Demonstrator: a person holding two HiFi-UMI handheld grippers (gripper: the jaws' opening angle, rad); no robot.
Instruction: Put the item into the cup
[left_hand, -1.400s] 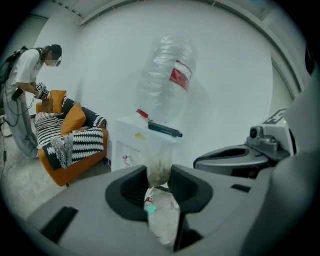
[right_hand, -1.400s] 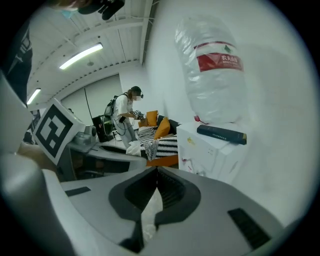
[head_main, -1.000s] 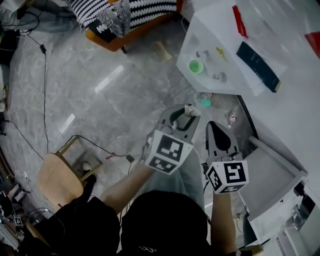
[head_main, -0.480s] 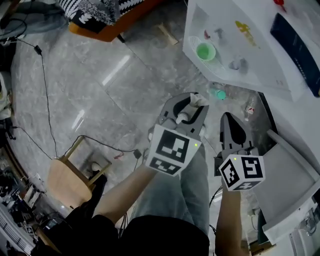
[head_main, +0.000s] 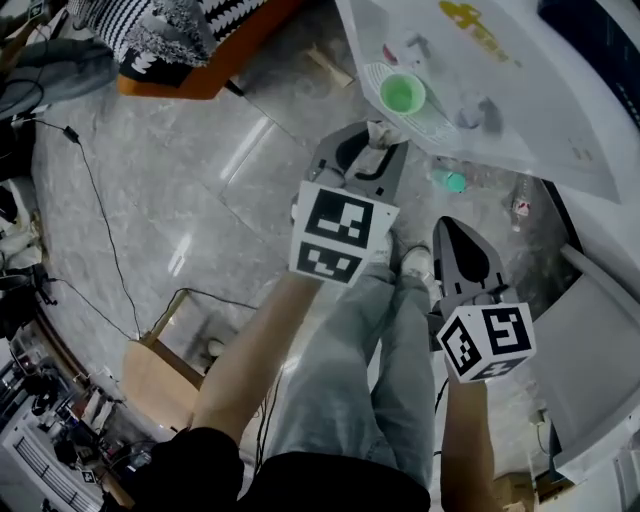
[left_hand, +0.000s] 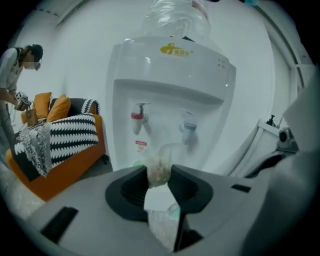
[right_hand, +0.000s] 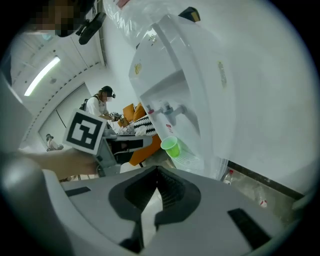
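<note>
The sachet (left_hand: 159, 170) is clamped between the left gripper's (left_hand: 159, 179) fingers, its top poking out past the tips; in the head view the sachet (head_main: 379, 132) hangs near the cup (head_main: 403, 96), on the person's side of it, not over its mouth; the cup, green and upright, stands on the dispenser's (head_main: 500, 95) drip tray (head_main: 437, 122); the right gripper (right_hand: 156, 169) is farther back from the cup (right_hand: 171, 147), fingers together at the tips with nothing between.
</note>
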